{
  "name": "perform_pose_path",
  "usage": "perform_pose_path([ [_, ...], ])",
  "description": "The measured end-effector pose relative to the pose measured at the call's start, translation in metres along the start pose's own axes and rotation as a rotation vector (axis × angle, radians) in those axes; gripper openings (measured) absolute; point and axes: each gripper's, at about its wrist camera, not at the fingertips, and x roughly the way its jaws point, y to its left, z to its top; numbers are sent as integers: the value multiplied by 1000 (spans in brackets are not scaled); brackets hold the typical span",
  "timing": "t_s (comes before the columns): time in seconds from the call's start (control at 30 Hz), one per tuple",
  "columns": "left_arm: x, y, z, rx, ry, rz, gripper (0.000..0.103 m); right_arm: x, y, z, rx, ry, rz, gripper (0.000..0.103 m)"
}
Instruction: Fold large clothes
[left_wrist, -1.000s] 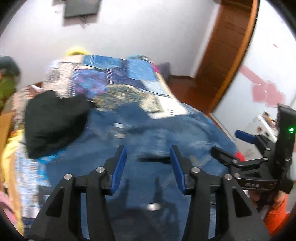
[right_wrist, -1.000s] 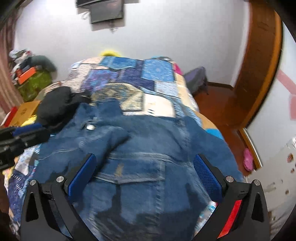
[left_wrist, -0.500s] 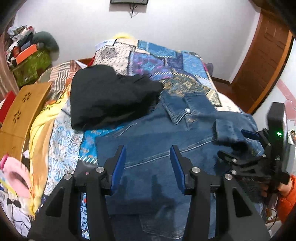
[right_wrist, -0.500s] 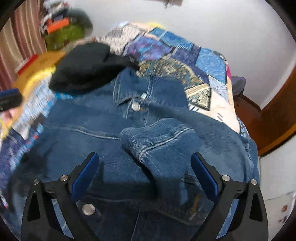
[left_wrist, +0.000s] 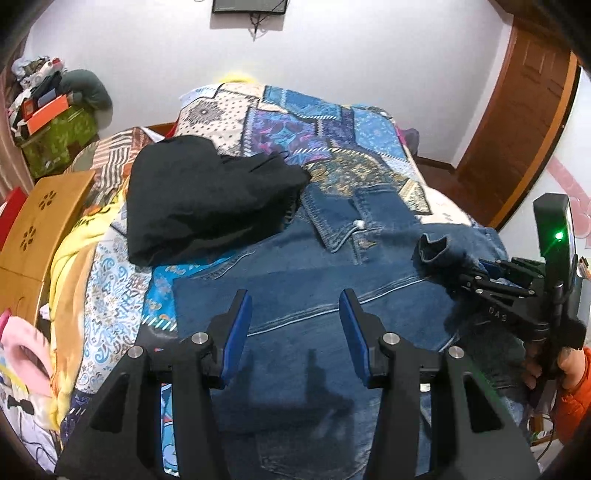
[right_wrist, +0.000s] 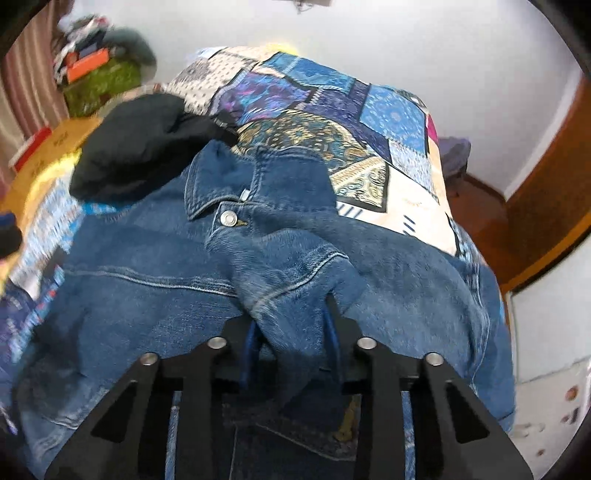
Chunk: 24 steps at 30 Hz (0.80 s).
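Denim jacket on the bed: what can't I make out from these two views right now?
- Denim jacket hem: cut off by the bottom edge in both wrist views.
- Right hand-held gripper pads: sleeve cuff covers them while the jaws close.
- Bedspread under the black garment: hidden.
- Left side of the right wrist view: blurred.

One denim jacket (left_wrist: 295, 295), spread beneath the fingers. One black garment (left_wrist: 207, 199), beyond the left fingers. One patchwork quilt (left_wrist: 332, 136), farther off. Two grippers: left gripper (left_wrist: 295, 325), right gripper (right_wrist: 291, 332). One wooden door (left_wrist: 517, 122), one wall-mounted screen (left_wrist: 249, 5).
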Motion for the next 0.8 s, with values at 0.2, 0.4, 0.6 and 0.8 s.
perform_pose_path([
  [0.2,-9,-27,15,23,-49,-40,48,-29,-30,-8,117,-71,2,15],
  [0.4,-4,-53,17,66,-50,-57,48,-25,-56,-29,203,-13,71,15],
  [0.6,10,-65,7,81,4,-62,48,-20,-72,-52,275,5,105,25],
  [0.8,22,-66,-1,85,48,-57,48,-30,-89,-58,330,13,116,47],
])
